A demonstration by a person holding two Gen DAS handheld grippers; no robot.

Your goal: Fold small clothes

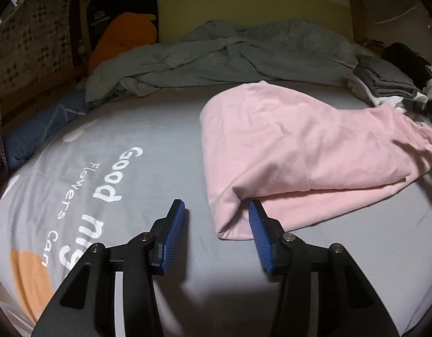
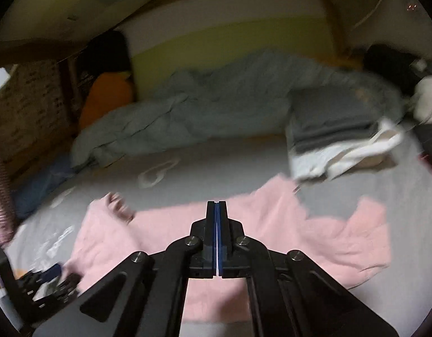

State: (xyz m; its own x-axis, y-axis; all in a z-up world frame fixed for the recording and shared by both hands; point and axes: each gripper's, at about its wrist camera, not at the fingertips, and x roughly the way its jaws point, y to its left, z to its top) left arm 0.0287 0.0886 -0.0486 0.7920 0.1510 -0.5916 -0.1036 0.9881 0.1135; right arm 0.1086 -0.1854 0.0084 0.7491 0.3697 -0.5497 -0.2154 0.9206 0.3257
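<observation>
A pink garment (image 1: 300, 146) lies partly folded on the grey printed bedsheet (image 1: 148, 140). My left gripper (image 1: 217, 213) is open and low over the sheet, its blue pads at the garment's near left corner, which sits between them. The right wrist view is blurred; there the pink garment (image 2: 272, 238) spreads under my right gripper (image 2: 216, 210), whose jaws are closed together above the cloth, with nothing visibly held. The left gripper also shows in the right wrist view (image 2: 47, 278) at lower left.
A rumpled grey-green duvet (image 1: 216, 56) lies across the far side of the bed. A stack of folded grey and white clothes (image 1: 384, 81) sits at the right (image 2: 336, 137). An orange cushion (image 1: 123, 36) and a blue pillow (image 1: 45, 123) lie at the left.
</observation>
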